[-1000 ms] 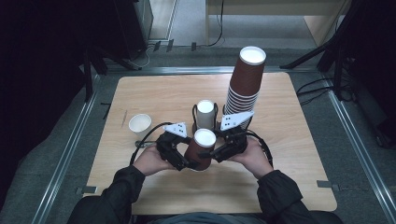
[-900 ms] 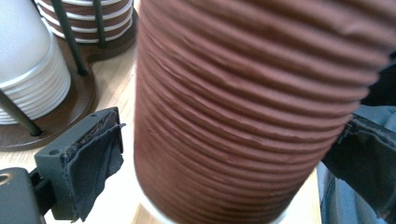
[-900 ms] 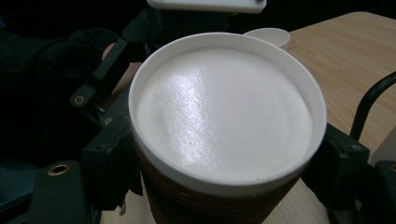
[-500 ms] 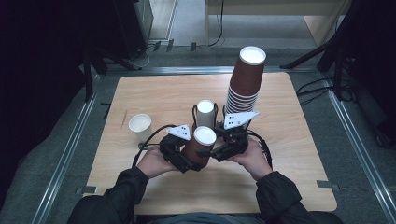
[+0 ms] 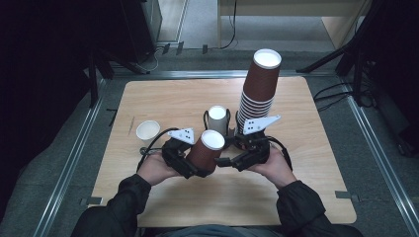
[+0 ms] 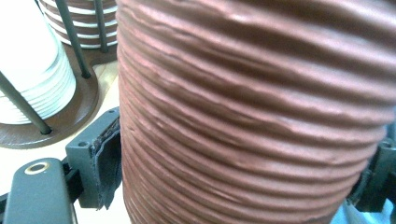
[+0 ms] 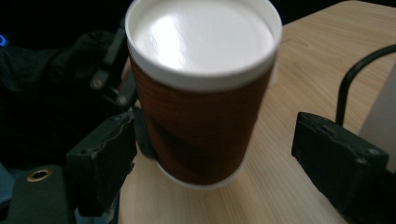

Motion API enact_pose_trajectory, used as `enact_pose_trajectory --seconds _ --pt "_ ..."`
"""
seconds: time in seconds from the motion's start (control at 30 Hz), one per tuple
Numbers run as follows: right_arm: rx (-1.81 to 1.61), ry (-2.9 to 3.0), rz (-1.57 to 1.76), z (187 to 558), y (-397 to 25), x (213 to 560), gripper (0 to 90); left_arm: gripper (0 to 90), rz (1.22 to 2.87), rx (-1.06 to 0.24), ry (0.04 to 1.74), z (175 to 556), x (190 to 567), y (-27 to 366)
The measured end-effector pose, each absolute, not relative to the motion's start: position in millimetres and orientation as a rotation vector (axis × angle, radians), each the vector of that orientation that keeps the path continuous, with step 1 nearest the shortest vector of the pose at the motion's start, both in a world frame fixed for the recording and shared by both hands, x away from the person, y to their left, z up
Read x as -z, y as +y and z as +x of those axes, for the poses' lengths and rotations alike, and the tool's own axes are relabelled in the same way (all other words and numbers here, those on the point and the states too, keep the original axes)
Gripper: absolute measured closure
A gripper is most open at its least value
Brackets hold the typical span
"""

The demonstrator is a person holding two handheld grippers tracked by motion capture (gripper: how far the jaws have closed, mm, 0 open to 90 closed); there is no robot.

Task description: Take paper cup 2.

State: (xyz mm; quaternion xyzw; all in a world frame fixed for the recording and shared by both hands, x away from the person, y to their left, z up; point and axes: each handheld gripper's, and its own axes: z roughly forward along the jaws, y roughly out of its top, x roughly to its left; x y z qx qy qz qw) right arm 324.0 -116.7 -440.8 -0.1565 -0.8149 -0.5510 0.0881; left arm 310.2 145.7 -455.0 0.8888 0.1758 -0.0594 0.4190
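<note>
A brown ribbed paper cup (image 5: 206,153) with a white inside is held tilted above the table's front middle. My left gripper (image 5: 193,168) is shut on its lower body; in the left gripper view the cup (image 6: 252,116) sits tight between the two jaws. From the right, my right gripper (image 5: 230,161) stands open around the same cup (image 7: 201,116). In the right gripper view its jaws are spread wide (image 7: 219,163): the left jaw is close to the cup wall and the right jaw is well clear.
A tall stack of brown cups (image 5: 258,91) stands in a wire holder behind the grippers, next to a shorter stack of white cups (image 5: 217,117). A single white cup (image 5: 147,132) stands at the left on the wooden table (image 5: 316,163).
The held cup has shifted slightly left and tilted a little more. Both hands have stayed almost in place.
</note>
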Motion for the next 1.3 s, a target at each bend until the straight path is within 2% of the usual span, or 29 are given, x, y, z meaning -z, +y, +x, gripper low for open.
enact_pose_trajectory --seconds 0.33,0.87,1.3 --pt "1.479 -2.586 -0.474 318 -120 452 14.8 11.2 2.332 0.095 0.431 310 448 156" --pt "1.328 -2.668 -0.441 322 -113 464 15.6 11.2 2.551 -0.003 0.391 317 458 145" --pt "1.288 -2.706 -0.384 322 -105 464 15.5 10.5 2.641 0.016 0.357 316 470 131"
